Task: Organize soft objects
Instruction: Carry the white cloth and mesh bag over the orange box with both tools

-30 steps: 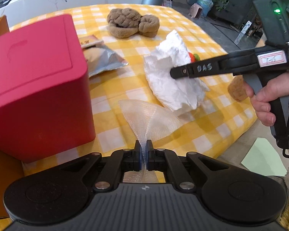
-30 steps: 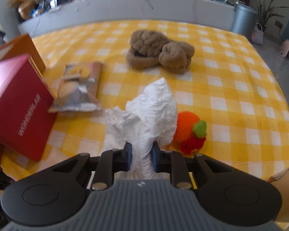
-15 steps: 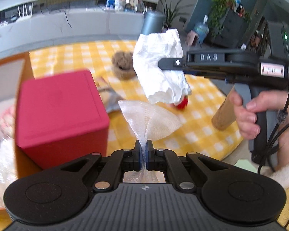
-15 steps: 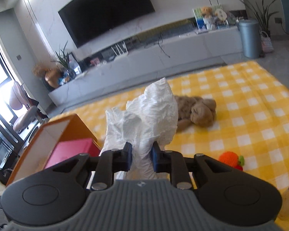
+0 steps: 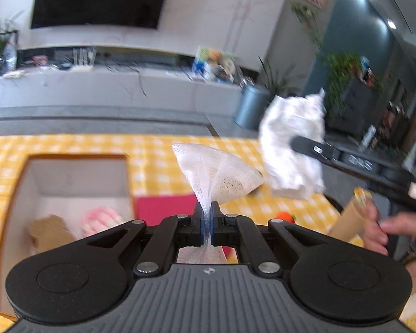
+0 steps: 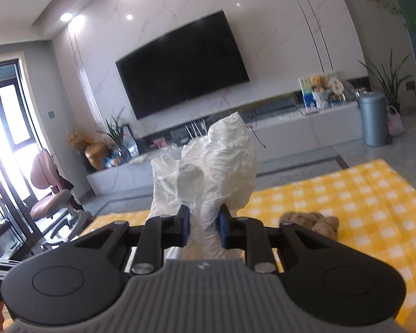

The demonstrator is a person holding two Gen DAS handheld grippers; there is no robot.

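Soft objects are held in both grippers above a table covered in a yellow-and-white checked cloth (image 5: 158, 149). Largest of the things in view is an open cardboard box (image 5: 77, 166) on the cloth, pale inside, with a pink-and-white fluffy item (image 5: 101, 219) and a brown cardboard-coloured piece (image 5: 45, 231) lying in its bottom. Just beside the box sits a red box (image 5: 163, 208), mostly hidden behind the left gripper.

The crumpled white paper sheet (image 6: 213, 166) comes next: wrinkled, bunched into peaks, and raised clear of the table. The right gripper (image 6: 203, 226) is clamped on its lower bunched part, with blue pads pressing both sides. In the left wrist view the same sheet (image 5: 291, 149) appears blurred, with a person's hand (image 5: 388, 230) on the gripper handle.

A fan of white gauze mesh (image 5: 219, 172) (fine, see-through weave) spreads upward from the left gripper (image 5: 207, 226), whose jaws are pinched tight on its gathered neck.

On the cloth farther off lie a brown plush toy (image 6: 312, 220) and a small orange knitted toy (image 5: 284, 216).
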